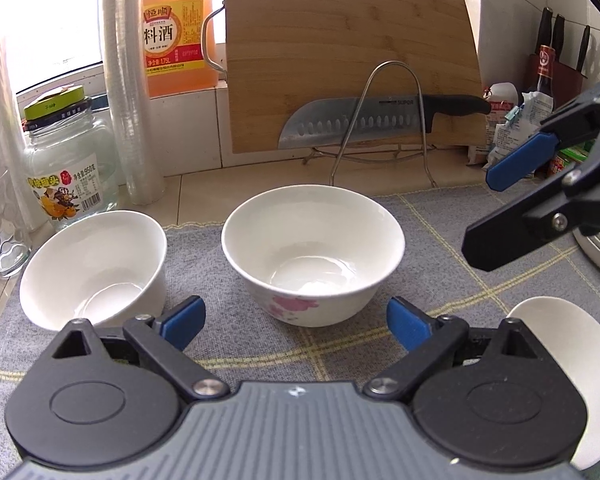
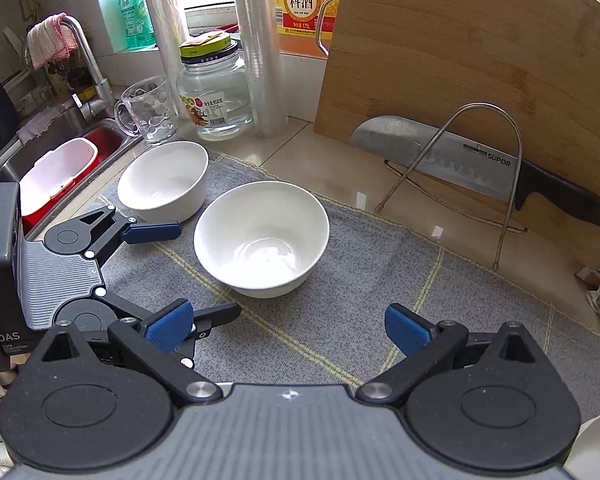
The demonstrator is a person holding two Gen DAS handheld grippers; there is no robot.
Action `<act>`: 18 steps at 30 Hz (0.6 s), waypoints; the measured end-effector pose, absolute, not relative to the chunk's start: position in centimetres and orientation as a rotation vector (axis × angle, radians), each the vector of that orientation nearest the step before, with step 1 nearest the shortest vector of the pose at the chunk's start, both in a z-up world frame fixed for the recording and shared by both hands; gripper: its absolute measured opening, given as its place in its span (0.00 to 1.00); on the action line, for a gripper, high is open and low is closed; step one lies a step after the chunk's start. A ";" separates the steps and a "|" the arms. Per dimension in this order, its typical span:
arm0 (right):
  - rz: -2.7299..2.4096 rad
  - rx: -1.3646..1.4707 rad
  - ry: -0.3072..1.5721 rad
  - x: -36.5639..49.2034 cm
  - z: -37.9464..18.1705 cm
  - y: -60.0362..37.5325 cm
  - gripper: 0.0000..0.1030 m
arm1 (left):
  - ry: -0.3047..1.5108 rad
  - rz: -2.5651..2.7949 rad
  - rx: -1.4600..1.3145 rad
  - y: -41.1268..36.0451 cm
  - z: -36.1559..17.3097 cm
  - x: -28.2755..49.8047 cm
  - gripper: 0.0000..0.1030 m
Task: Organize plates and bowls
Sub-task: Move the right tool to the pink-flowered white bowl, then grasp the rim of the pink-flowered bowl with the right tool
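Observation:
A white bowl with a pink flower print (image 1: 313,254) stands on the grey checked mat (image 1: 440,232), right in front of my left gripper (image 1: 296,322), which is open and empty. A plain white bowl (image 1: 94,268) stands to its left. A third white dish (image 1: 572,360) lies at the lower right, partly hidden by the gripper body. In the right wrist view the flower bowl (image 2: 262,238) and the plain bowl (image 2: 164,180) stand ahead of my open, empty right gripper (image 2: 288,330). The left gripper (image 2: 204,272) shows there at the left, and the right gripper (image 1: 480,216) in the left view.
A wooden cutting board (image 1: 352,52) and a cleaver (image 1: 364,120) lean in a wire rack behind the mat. A glass jar (image 1: 66,164), a cooking wine bottle (image 1: 176,28), a glass mug (image 2: 148,110) and the sink (image 2: 56,152) are at the left. Knife block (image 1: 556,52) at back right.

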State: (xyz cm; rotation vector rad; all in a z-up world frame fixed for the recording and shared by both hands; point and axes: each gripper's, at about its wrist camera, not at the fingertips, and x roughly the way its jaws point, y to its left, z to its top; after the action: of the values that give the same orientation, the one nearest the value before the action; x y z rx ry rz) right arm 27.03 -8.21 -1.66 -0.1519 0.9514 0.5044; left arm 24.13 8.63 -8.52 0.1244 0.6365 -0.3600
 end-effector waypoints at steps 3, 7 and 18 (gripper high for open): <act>0.521 -0.159 0.963 28.2 -2.0 -7.9 1.00 | 0.641 -0.358 0.121 8.6 -8.7 24.5 0.94; 0.546 -0.157 0.980 29.7 -2.6 -7.3 1.00 | 0.643 -0.350 0.121 8.6 -8.9 24.9 0.93; 0.620 -0.197 1.007 33.4 -3.9 -5.5 1.00 | 0.645 -0.354 0.122 8.5 -9.0 25.4 0.91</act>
State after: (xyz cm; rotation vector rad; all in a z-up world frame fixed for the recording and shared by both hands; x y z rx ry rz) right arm 33.41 -5.52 -3.92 -0.1974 1.0074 0.6195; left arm 25.42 8.54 -9.05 0.1217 0.6452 -0.3540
